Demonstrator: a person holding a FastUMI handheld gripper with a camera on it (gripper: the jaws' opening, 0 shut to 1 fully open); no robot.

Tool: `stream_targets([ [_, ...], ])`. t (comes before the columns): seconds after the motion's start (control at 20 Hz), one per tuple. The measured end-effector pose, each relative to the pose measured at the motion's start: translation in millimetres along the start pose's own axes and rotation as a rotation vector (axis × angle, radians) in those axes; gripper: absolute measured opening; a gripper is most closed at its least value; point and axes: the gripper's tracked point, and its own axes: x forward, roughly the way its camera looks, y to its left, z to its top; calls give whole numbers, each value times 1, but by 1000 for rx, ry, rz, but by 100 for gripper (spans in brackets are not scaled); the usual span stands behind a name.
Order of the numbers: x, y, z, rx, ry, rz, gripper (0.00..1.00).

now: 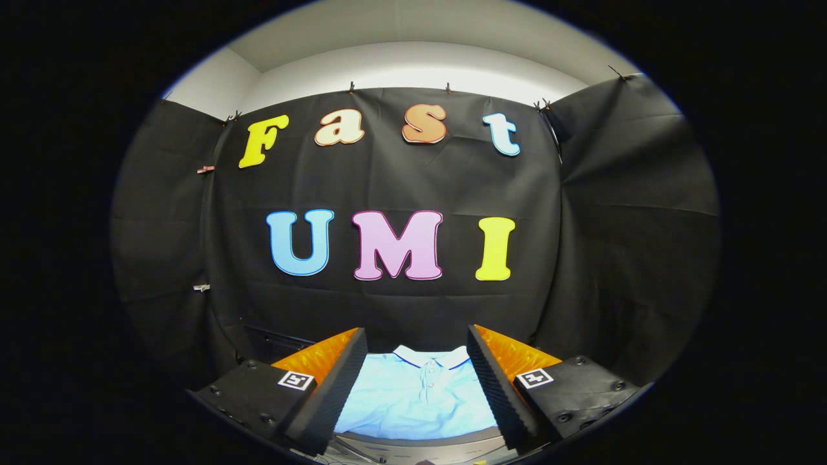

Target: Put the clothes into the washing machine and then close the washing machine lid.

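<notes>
A light blue polo shirt with a white collar lies flat just ahead of the fingers, its collar toward the booth's black wall. My gripper is open, its two fingers spread wide with the shirt showing in the gap between them, not touching it. A curved grey edge runs under the shirt's near hem, close to the fingers' base; I cannot tell what it belongs to.
The black cloth wall stands close behind the shirt and wraps round on both sides. A white wall and ceiling rise above the cloth.
</notes>
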Motion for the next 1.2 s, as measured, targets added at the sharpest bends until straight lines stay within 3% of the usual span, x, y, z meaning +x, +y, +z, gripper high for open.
stream_targets([
  [0.45,14,-3,-26,-1,62,6,98],
  [1.2,111,-33,-149,62,359,-12,98],
])
